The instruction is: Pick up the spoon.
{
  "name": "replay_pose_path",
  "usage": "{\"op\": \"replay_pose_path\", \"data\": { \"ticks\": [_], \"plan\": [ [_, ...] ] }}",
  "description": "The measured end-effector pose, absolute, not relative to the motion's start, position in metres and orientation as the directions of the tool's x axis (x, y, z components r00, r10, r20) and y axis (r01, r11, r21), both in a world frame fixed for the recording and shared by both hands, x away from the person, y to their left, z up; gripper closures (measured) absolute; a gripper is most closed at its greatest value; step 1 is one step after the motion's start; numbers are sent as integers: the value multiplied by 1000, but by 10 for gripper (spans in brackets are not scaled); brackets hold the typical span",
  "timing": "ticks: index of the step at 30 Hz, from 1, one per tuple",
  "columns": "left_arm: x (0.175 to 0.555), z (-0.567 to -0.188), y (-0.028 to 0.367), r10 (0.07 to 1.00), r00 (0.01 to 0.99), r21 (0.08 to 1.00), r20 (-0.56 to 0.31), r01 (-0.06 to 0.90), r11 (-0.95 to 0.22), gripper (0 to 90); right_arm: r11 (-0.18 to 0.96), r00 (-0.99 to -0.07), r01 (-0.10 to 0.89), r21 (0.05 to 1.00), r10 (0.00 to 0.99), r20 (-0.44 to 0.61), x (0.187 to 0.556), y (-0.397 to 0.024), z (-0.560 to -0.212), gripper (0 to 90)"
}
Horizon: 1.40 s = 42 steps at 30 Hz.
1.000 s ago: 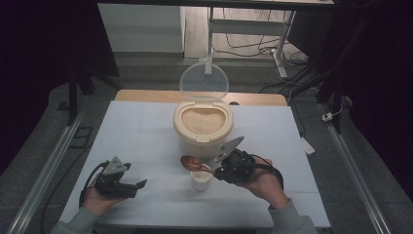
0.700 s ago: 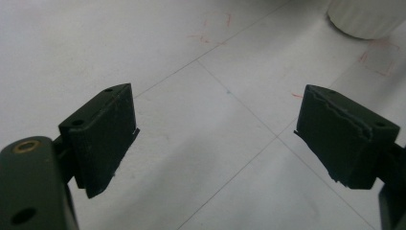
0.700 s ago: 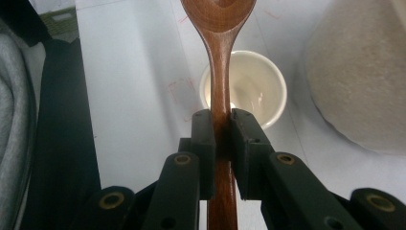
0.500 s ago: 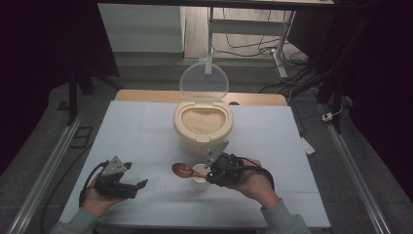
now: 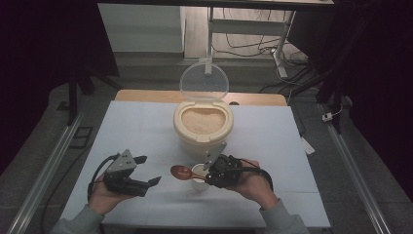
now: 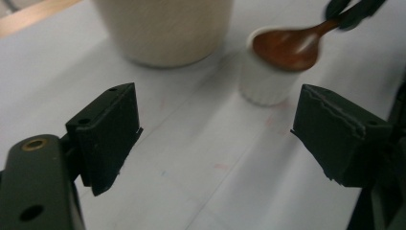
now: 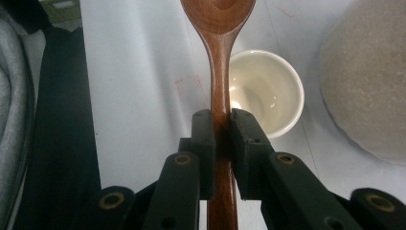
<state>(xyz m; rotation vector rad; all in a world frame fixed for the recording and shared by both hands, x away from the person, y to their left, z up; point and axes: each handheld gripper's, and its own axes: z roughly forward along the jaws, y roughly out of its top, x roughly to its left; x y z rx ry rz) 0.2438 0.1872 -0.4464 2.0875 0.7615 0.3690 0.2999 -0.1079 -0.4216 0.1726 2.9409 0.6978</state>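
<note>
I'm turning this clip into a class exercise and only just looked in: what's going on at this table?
A person works at a white table with a tool in each hand. The right tool is shut on the handle of a wooden spoon, whose bowl sits over and past a small white cup that looks empty. Behind the cup stands a cream container full of pale grain, its clear lid raised. The left tool is open and holds nothing, low over the table and pointing toward the cup.

Spoon (image 7: pixel 221 72): brown wood, clamped by its handle between closed jaws, level, bowl over the cup's rim.
Cup (image 5: pixel 198 171): small, white, upright, near the table's front edge.
Rice container (image 5: pixel 202 127): cream, filled, clear lid (image 5: pixel 204 80) raised, mid-table.
</note>
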Motion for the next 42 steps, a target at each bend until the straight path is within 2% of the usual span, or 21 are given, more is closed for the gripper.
{"op": "replay_pose_path", "data": {
  "ticks": [5, 8, 13, 21, 25, 35, 36, 40, 42],
  "plan": [
    [245, -424, 154, 541, 841, 799, 21, 311, -515, 191, 886, -987, 75, 457, 132, -94, 299, -106, -422, 798],
    [250, -417, 132, 469, 882, 761, 43, 275, -587, 208, 887, -987, 77, 456, 134, -94, 297, -105, -422, 798],
    [261, -419, 101, 379, 924, 687, 49, 244, -684, 286, 886, -988, 59, 461, 120, -103, 295, -104, -422, 798],
    [276, -425, 86, 331, 943, 638, 37, 233, -734, 365, 886, -989, 39, 461, 100, -110, 294, -102, -424, 798],
    [280, -429, 81, 300, 954, 608, 20, 227, -761, 448, 888, -989, 18, 460, 84, -125, 292, -101, -424, 798],
    [284, -437, 72, 252, 968, 546, 18, 201, -813, 576, 891, -988, -14, 454, 57, -144, 289, -99, -423, 798],
    [285, -437, 71, 251, 968, 542, 22, 200, -816, 617, 893, -988, -5, 450, 65, -140, 287, -99, -424, 798],
    [285, -440, 70, 235, 971, 519, 31, 185, -834, 679, 890, -986, -74, 450, 1, -165, 288, -98, -424, 798],
    [285, -442, 69, 220, 975, 518, 19, 179, -837, 691, 895, -986, -73, 441, 2, -168, 287, -98, -424, 798]
  ]
}}
